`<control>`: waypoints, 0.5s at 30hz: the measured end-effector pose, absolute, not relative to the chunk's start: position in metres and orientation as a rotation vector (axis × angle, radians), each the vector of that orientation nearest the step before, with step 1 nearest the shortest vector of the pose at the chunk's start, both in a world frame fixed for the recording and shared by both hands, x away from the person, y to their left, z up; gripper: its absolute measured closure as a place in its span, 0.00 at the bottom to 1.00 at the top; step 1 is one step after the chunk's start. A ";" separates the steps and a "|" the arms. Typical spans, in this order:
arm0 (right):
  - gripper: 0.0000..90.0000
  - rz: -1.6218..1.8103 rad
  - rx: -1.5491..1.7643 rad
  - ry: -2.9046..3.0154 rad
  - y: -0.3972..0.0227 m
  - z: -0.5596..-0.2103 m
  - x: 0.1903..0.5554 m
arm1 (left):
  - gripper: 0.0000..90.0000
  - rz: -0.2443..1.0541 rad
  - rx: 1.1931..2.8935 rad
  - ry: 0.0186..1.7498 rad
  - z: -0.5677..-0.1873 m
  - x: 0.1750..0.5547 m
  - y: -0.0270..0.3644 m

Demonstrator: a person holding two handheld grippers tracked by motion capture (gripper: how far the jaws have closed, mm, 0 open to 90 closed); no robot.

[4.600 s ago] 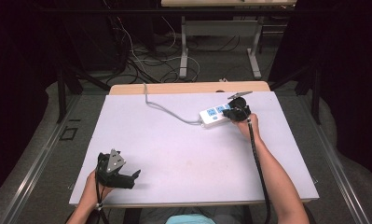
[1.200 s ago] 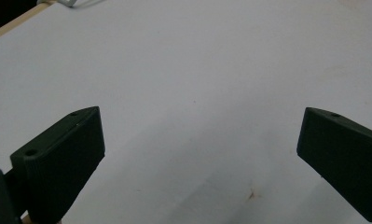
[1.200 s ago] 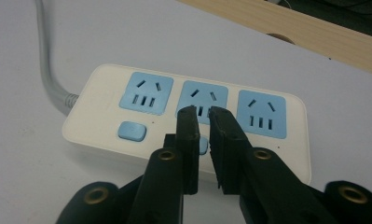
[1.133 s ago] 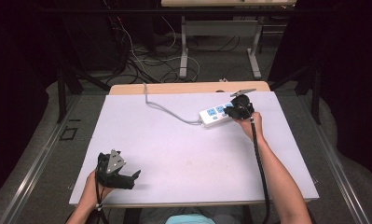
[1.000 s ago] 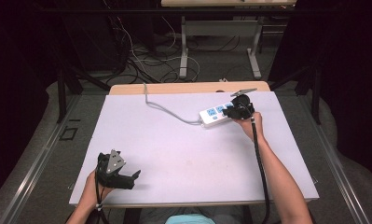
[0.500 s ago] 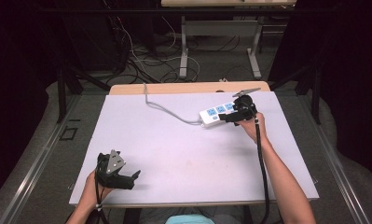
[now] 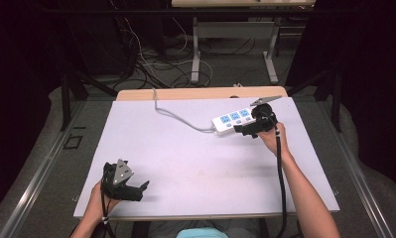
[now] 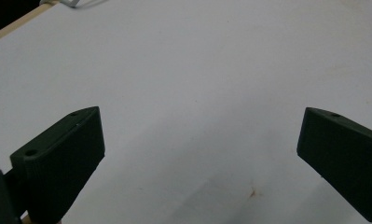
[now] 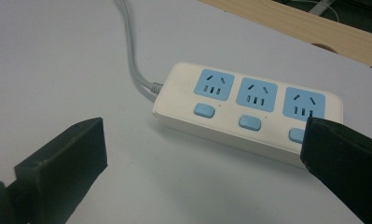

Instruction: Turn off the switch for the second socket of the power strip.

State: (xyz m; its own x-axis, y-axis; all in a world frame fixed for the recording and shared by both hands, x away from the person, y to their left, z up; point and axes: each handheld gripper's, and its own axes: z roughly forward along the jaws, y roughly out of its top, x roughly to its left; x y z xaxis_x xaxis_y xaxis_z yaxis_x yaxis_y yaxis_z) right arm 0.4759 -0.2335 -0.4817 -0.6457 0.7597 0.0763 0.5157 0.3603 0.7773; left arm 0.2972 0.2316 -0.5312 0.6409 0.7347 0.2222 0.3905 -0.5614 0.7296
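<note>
A white power strip (image 7: 231,120) with three blue sockets and three blue buttons lies flat at the table's far right, its grey cord (image 7: 174,115) running off toward the far edge. My right gripper (image 7: 241,130) hovers at the strip's near side, open, jaws pointing left. In the right gripper view the strip (image 9: 249,116) lies just beyond the open gripper (image 9: 202,158), and the right-hand jaw covers part of the last button. My left gripper (image 7: 142,191) rests open at the near left corner. In its own view the left gripper (image 8: 200,154) holds nothing over bare table.
The white table top (image 7: 195,158) has a wooden strip (image 7: 200,93) along its far edge. Beyond it stands another desk's frame (image 7: 195,54) with loose cables (image 7: 136,59) on the floor. The cord (image 9: 130,51) crosses the table's back.
The right gripper has drawn back a little from the strip's right end toward the person and turned its jaws leftward along the strip's near side. The left gripper has stayed put.
</note>
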 end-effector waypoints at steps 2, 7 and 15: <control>0.00 1.171 1.135 2.334 -0.233 -0.480 0.471 | 0.01 0.685 2.208 0.872 -0.531 0.297 0.232; 0.00 1.190 1.101 2.326 -0.235 -0.476 0.457 | 0.01 0.682 2.211 0.869 -0.531 0.297 0.231; 0.00 1.198 1.042 2.333 -0.233 -0.471 0.430 | 0.00 0.683 2.209 0.868 -0.531 0.297 0.231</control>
